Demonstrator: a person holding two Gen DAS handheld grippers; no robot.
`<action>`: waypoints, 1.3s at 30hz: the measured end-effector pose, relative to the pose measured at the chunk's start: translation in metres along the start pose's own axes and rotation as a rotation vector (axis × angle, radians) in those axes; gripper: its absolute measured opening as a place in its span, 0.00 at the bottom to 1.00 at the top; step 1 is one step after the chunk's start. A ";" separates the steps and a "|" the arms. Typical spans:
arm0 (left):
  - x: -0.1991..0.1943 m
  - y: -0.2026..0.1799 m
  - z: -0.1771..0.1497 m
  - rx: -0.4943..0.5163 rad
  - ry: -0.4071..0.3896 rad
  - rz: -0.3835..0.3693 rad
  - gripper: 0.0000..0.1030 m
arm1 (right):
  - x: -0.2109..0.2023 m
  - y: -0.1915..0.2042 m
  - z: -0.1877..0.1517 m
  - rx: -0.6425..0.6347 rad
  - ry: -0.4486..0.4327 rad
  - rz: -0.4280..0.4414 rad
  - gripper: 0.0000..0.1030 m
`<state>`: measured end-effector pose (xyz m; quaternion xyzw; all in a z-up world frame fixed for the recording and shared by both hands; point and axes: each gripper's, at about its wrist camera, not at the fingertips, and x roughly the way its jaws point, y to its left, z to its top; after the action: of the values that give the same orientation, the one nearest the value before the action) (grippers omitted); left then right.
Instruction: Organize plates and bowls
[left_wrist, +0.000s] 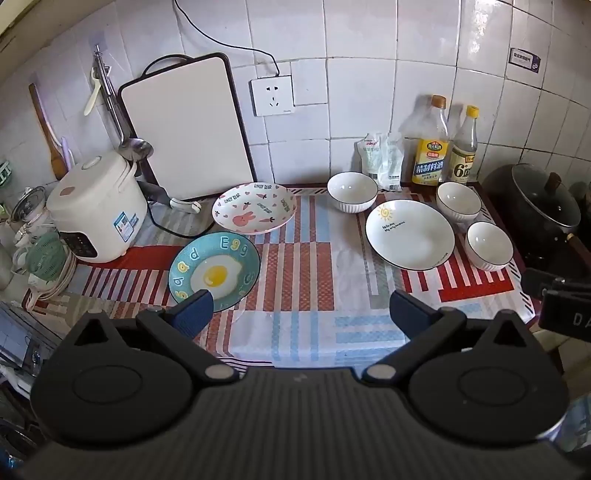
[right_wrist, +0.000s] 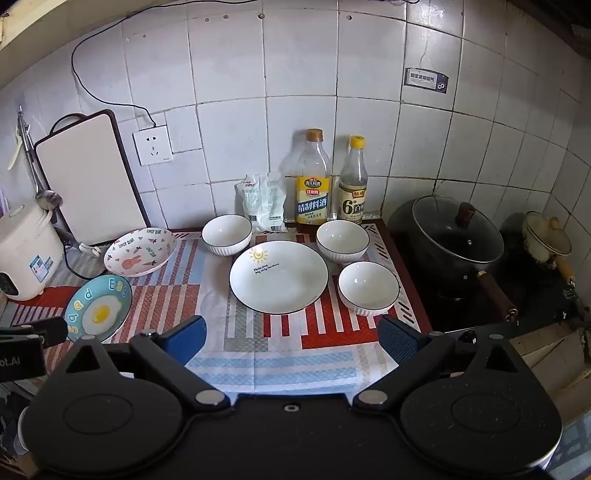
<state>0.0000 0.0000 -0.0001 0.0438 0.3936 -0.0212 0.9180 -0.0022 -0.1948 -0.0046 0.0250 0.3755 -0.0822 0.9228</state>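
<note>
Left wrist view: left claw wide, empty, above bench. Egg plate near left, rabbit plate behind it. Right claw wide, empty; sun plate between three white bowls.

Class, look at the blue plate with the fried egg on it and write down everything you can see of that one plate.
The blue fried-egg plate is round, shallow and glossy, seemingly glazed ceramic. A white egg with a yellow yolk is painted at its centre, with coloured letters around the rim, including "Egg". It lies flat, right way up and empty, on the striped cloth, near the front left. The pink rabbit plate sits just behind it, apparently not touching. In the left wrist view a fingertip of the open left hand-held gripper overlaps its near edge; contact is unclear.
</note>
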 end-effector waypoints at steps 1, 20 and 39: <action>0.001 0.000 0.000 0.002 0.015 0.003 1.00 | 0.000 0.000 0.000 0.000 0.001 -0.001 0.98; 0.006 -0.006 -0.022 -0.037 0.022 -0.044 1.00 | -0.011 -0.007 -0.008 -0.021 -0.001 -0.030 0.98; 0.011 -0.012 -0.033 0.016 -0.017 -0.018 1.00 | -0.012 -0.010 -0.019 -0.017 -0.011 -0.036 0.98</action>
<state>-0.0166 -0.0087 -0.0316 0.0471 0.3862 -0.0331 0.9206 -0.0253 -0.2012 -0.0101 0.0101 0.3716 -0.0958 0.9234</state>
